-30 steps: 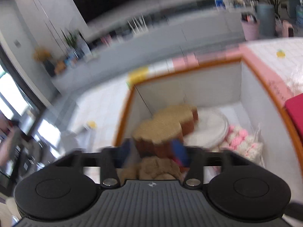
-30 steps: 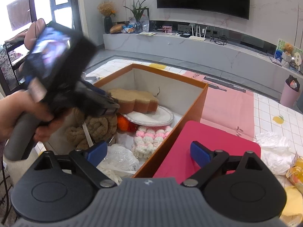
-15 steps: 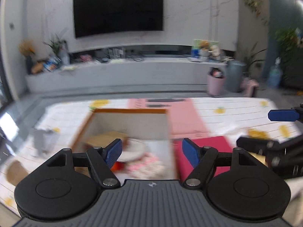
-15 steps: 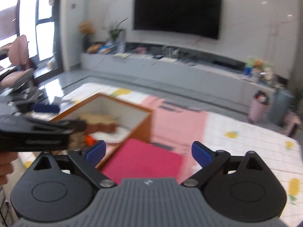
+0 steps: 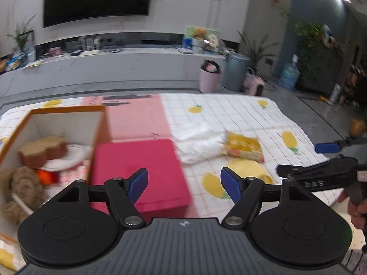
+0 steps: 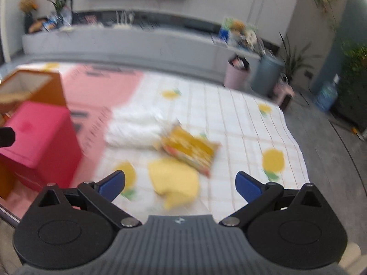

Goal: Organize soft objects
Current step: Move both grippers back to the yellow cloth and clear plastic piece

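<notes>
An orange box at the left holds a brown cookie-shaped cushion, a white round pad and a brown knitted toy. Beside it lies a pink lid. On the lemon-print cloth rest a white soft bundle, a yellow patterned packet and a plain yellow soft piece. My left gripper hangs open over the lid's right edge, empty. My right gripper hovers above the yellow piece, its jaws opening with nothing held; it also shows as the right gripper from the left wrist.
The cloth's right edge drops to a grey floor. Beyond the far edge stand a pink bin, a grey bin and a long white console. A person's hand grips the right handle.
Both views have swung right, away from the box and onto the cloth. My left gripper has left the box, where it was close over the brown cushion. Both grippers stand empty.
</notes>
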A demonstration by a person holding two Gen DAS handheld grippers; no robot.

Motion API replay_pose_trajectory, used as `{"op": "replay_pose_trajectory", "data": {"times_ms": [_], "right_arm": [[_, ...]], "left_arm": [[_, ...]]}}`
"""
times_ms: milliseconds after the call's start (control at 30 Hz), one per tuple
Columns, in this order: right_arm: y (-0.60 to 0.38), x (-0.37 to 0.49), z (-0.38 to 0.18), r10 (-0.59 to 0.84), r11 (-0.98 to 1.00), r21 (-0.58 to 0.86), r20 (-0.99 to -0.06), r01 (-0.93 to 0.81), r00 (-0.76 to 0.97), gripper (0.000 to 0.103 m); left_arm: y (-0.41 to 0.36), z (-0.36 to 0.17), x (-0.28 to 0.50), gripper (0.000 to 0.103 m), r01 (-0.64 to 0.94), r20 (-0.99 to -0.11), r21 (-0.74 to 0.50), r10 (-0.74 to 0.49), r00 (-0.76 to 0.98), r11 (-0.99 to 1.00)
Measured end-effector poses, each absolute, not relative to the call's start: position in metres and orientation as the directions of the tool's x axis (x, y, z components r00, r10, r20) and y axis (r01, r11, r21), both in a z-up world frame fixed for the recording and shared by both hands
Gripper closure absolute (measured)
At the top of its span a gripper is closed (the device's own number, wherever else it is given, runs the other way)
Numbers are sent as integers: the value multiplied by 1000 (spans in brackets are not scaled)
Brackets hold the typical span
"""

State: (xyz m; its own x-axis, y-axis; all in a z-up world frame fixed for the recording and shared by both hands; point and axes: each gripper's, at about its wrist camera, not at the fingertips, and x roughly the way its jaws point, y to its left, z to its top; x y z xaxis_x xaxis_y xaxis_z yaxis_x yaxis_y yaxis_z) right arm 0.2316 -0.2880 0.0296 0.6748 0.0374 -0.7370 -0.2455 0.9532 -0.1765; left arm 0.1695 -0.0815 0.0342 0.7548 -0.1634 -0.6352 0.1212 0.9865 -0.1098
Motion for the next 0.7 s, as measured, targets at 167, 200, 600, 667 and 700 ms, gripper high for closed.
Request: {"op": "replay_pose_trajectory", "data": {"times_ms": [167,200,600,667,700], "right_arm": [[-300,239,-2,76,945,-134,-796,-298,601,3],[-300,241,-7,82,940,-129,-810,-314,580,3],[-289,276,-58,38,914,-149,-895,-378,445,3],[-288,283,-67,31,916,-143,-906,-375,421,3],[-288,286,-71,18,917,-149,-910,-369,413,3]], "left_arm": [[-112,13,173,18,168,-654,-88,-184,734,982],[-116,9,174,18,173,-659,-85,-185,729,981],[-150,-6,152,17,238,-640,-55,-217,737,970],[-154,-9,145,17,268,-644,-67,-247,724,961],[-156,-11,142,17,281,-645,-69,-258,720,957]]}}
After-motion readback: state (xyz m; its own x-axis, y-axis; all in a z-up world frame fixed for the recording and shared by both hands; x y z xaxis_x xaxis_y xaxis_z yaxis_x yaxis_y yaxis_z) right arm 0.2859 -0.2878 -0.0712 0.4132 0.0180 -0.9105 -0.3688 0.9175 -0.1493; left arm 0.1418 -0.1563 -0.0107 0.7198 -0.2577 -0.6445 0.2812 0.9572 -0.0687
